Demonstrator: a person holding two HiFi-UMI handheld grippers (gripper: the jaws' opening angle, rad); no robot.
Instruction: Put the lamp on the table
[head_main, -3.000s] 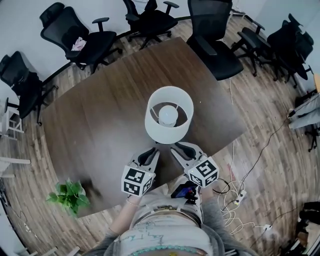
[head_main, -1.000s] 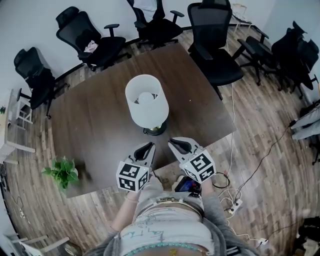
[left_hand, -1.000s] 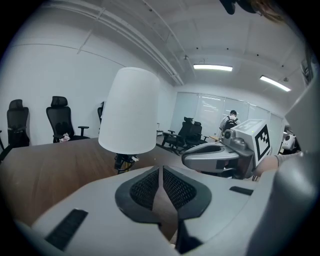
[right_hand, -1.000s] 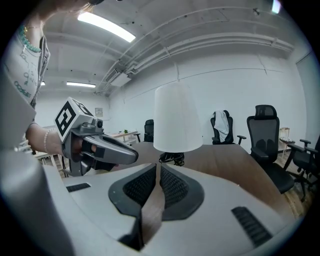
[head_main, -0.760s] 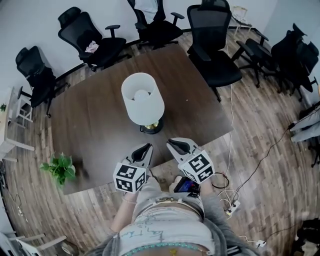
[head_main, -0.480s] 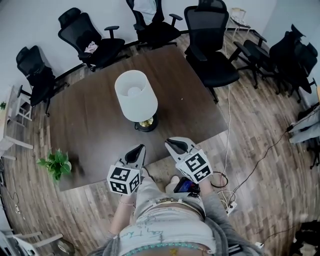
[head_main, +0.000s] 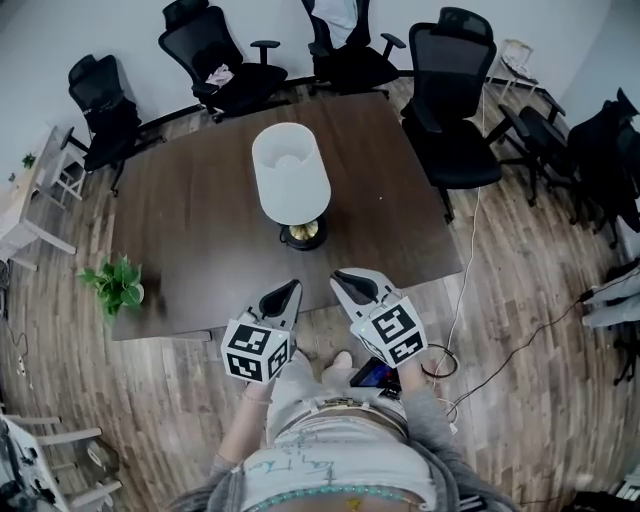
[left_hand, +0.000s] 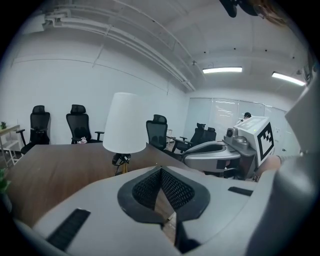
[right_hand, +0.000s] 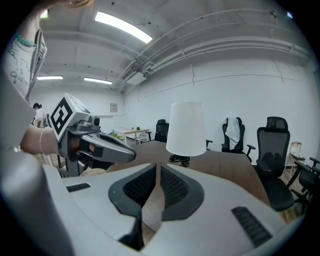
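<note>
The lamp (head_main: 291, 172) has a matt white shade, cloth or paper by its look, over a shiny brass-coloured stem and a dark foot. The worktop (head_main: 190, 230) is dark brown wood, smooth with a dull sheen. The floor (head_main: 520, 290) is streaked grey-brown wood plank. The left gripper (head_main: 292, 287) and right gripper (head_main: 337, 276) are smooth matt grey plastic; their jaws carry black ribbed pads. The chairs (head_main: 460, 150) are black, the right one mesh-backed.

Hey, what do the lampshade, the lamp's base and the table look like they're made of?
Lampshade: likely white fabric or paper, matte and evenly pale. Lamp base: probably metal, dark with a brassy glint. Table: dark wood or wood-look laminate, with faint grain lines and a low sheen.
</note>
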